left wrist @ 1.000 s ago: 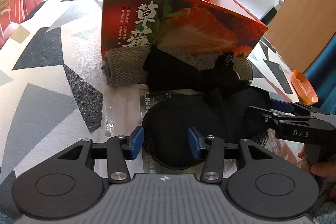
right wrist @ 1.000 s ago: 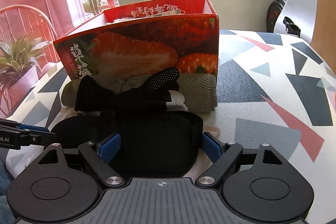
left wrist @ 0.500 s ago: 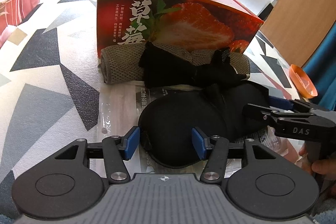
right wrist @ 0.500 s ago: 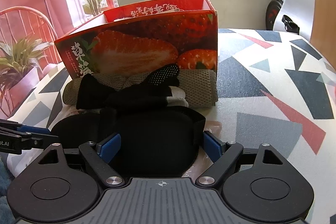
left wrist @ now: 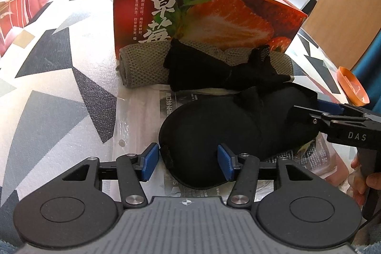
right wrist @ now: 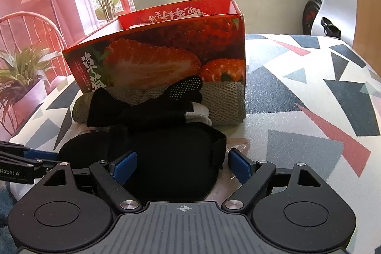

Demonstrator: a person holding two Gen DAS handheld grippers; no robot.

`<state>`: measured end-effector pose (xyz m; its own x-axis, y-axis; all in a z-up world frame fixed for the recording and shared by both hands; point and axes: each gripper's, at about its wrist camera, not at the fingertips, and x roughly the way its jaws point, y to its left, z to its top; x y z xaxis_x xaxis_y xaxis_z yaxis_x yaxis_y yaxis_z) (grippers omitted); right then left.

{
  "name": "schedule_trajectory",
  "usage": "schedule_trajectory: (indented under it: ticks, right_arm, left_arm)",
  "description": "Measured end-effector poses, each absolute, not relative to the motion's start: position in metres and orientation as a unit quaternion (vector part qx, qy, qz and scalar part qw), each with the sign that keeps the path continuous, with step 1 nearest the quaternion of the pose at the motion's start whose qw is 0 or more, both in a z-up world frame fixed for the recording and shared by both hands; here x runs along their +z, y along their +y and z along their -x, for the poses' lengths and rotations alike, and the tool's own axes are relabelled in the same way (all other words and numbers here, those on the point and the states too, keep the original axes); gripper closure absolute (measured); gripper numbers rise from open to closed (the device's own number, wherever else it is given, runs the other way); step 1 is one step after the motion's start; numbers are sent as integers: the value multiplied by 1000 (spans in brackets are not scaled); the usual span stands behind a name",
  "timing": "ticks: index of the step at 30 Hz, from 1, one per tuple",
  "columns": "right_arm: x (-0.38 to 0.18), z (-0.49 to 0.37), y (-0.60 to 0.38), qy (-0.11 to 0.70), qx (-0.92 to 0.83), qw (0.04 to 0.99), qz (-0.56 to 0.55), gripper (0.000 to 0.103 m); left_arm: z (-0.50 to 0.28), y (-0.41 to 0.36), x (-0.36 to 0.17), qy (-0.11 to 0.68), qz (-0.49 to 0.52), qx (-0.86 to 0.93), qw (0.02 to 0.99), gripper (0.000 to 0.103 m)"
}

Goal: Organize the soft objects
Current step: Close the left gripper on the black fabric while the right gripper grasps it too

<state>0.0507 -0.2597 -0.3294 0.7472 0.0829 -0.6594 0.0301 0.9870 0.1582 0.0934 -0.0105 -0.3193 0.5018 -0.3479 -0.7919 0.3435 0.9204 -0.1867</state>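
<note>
Both grippers straddle the black eye mask, which lies on a plastic packet on the patterned table, in front of the strawberry box. The left gripper and the right gripper stand open, pads clear of the mask. A rolled towel and black gloves lie against the box.

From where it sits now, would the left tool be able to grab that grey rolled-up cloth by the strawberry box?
Probably not directly. The grey rolled cloth lies beyond the black eye mask, which sits right ahead of the left tool, and black gloves are draped over it. Only its left end looks free.
</note>
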Motion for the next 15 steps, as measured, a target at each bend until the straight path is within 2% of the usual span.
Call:
schedule_trajectory:
  ticks: [10,11,15]
  right_arm:
    - [-326,-51,-254,349,35,933,-82,25]
    - [-325,-51,-253,347,36,933,-83,28]
    - [-321,-48,-254,346,36,933,-89,48]
  left_arm:
    - [-94,-12,-322,458,-3,-197,867,44]
    - [-94,-12,-322,458,-3,-198,867,44]
    - [-94,-12,-322,458,-2,-198,867,44]
